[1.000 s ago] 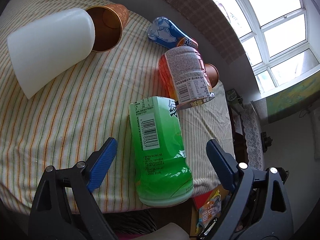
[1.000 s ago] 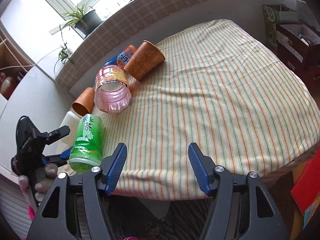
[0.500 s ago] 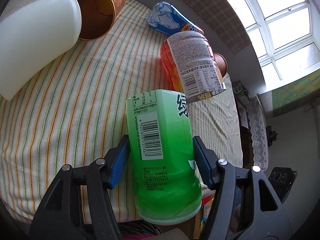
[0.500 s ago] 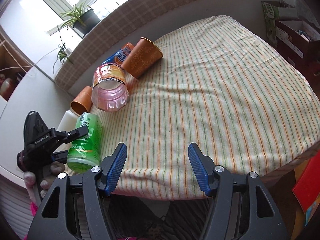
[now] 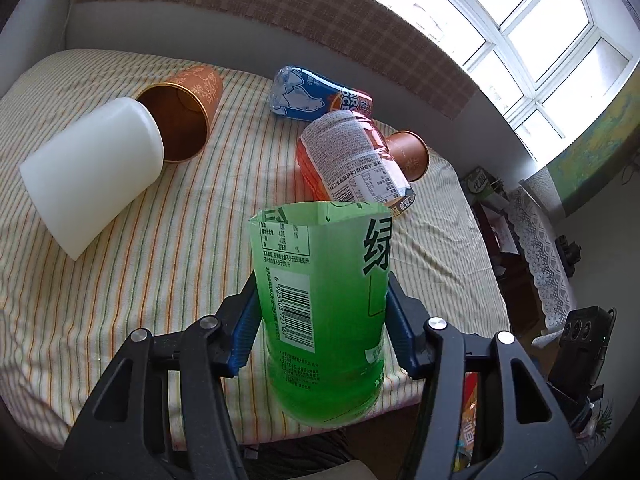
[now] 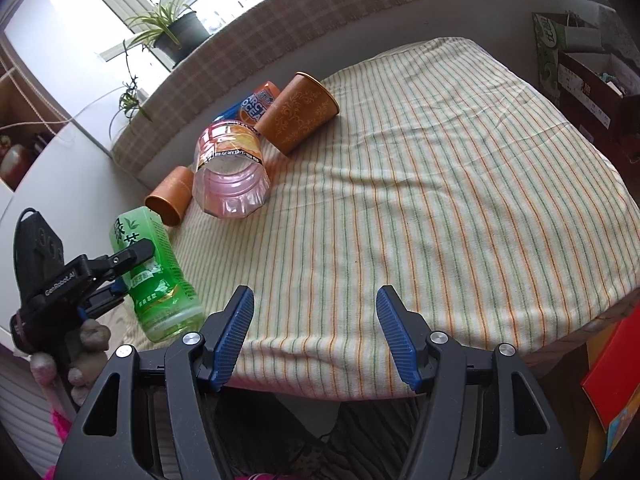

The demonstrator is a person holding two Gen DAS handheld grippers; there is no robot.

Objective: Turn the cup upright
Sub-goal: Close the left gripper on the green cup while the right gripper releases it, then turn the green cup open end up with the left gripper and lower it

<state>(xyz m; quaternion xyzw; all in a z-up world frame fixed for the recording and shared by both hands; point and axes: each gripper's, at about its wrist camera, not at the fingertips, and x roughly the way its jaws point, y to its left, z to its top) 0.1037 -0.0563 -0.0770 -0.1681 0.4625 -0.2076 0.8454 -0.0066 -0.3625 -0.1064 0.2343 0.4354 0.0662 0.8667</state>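
The green cup (image 5: 320, 264), a cut-off green tea bottle with a barcode label, is held at its middle by my left gripper (image 5: 322, 320), which is shut on it. Its base points back at the camera and its open rim points away over the table. From the right wrist view the green cup (image 6: 154, 276) is tilted at the table's front left edge, with the left gripper (image 6: 120, 276) and a hand on it. My right gripper (image 6: 316, 332) stands open over the front edge with nothing between its fingers.
On the striped tablecloth (image 5: 180, 264) lie a white cup (image 5: 92, 176), a large orange cup (image 5: 184, 116), a blue-label cup (image 5: 316, 94), a clear orange-pink cup (image 5: 352, 160) and a small copper cup (image 5: 408, 154). Boxes (image 6: 580, 80) stand to the right.
My left gripper moved forward around the green cup and shut on it. The cup's open end has tipped up off the cloth. The right gripper has hardly moved.
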